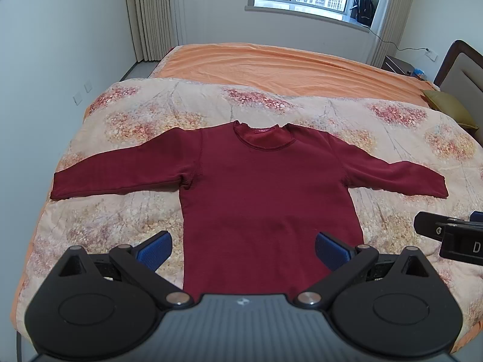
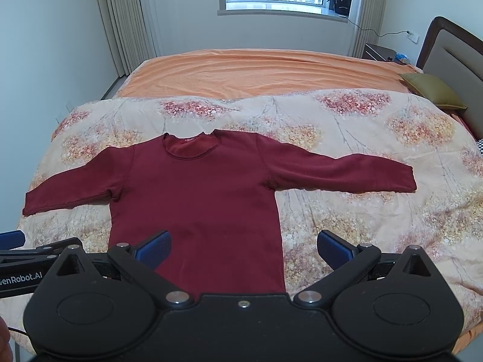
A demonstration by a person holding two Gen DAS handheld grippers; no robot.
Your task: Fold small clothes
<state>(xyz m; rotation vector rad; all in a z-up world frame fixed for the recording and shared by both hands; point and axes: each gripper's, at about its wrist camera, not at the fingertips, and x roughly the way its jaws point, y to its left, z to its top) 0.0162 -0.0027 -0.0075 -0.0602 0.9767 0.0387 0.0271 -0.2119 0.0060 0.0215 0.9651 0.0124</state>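
A dark red long-sleeved top (image 1: 259, 187) (image 2: 196, 193) lies flat and face up on the floral quilt, both sleeves spread out sideways, collar at the far end. My left gripper (image 1: 243, 249) hovers open above the hem, its blue pads on either side of the lower body. My right gripper (image 2: 243, 249) is open too, over the top's lower right edge, nothing between its fingers. In the left wrist view, the right gripper (image 1: 446, 232) shows at the right edge. The left gripper's tip (image 2: 12, 239) peeks in at the left of the right wrist view.
The floral quilt (image 1: 302, 105) covers the near half of a bed with an orange sheet (image 1: 271, 60). An olive pillow (image 2: 431, 89) and headboard (image 2: 446, 48) are at the right. Curtains, a window and a dark bag (image 1: 363, 7) on the sill stand behind.
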